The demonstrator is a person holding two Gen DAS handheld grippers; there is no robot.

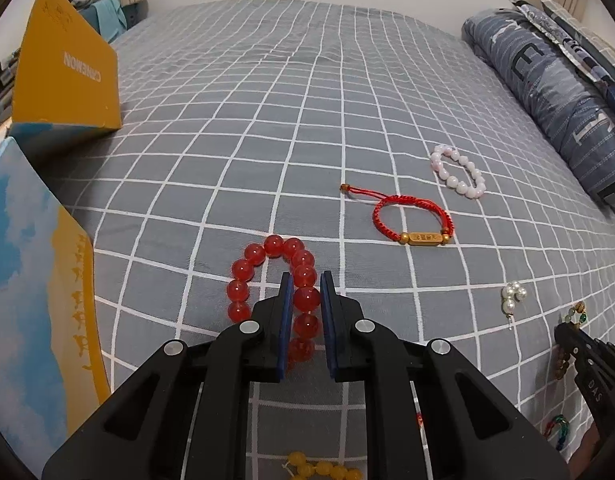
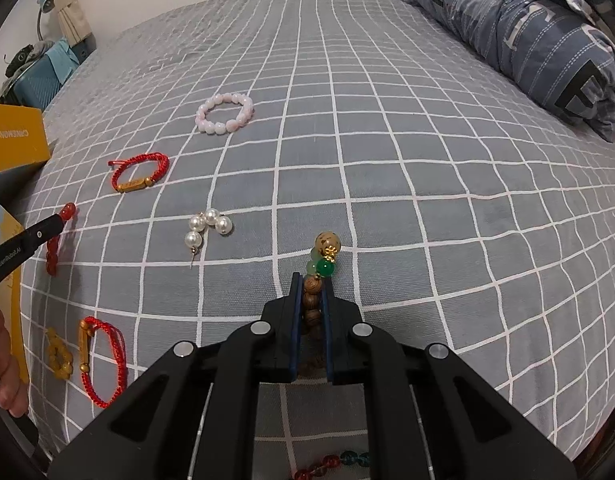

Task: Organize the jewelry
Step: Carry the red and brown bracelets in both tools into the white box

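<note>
My left gripper (image 1: 307, 276) is shut on a red bead bracelet (image 1: 243, 270); one bead sits pinched between the blue pads and the loop lies on the grey checked bedsheet (image 1: 267, 140). My right gripper (image 2: 312, 278) is shut on a wooden bead bracelet (image 2: 312, 300) with green and gold beads (image 2: 324, 268) sticking out past the fingertips. Loose on the sheet lie a red cord bracelet with a gold bar (image 1: 423, 238) (image 2: 131, 186), a pink bead bracelet (image 1: 453, 181) (image 2: 219, 127) and a pearl piece (image 1: 513, 296) (image 2: 207, 222).
A yellow box (image 1: 67, 68) stands open at the left with a blue-and-yellow lid (image 1: 27, 280) near it. A folded blue quilt (image 2: 527, 28) lies along the right. Close by are a yellow bead bracelet (image 2: 61, 356), another red cord bracelet (image 2: 121, 356) and a multicoloured bead string (image 2: 335, 462).
</note>
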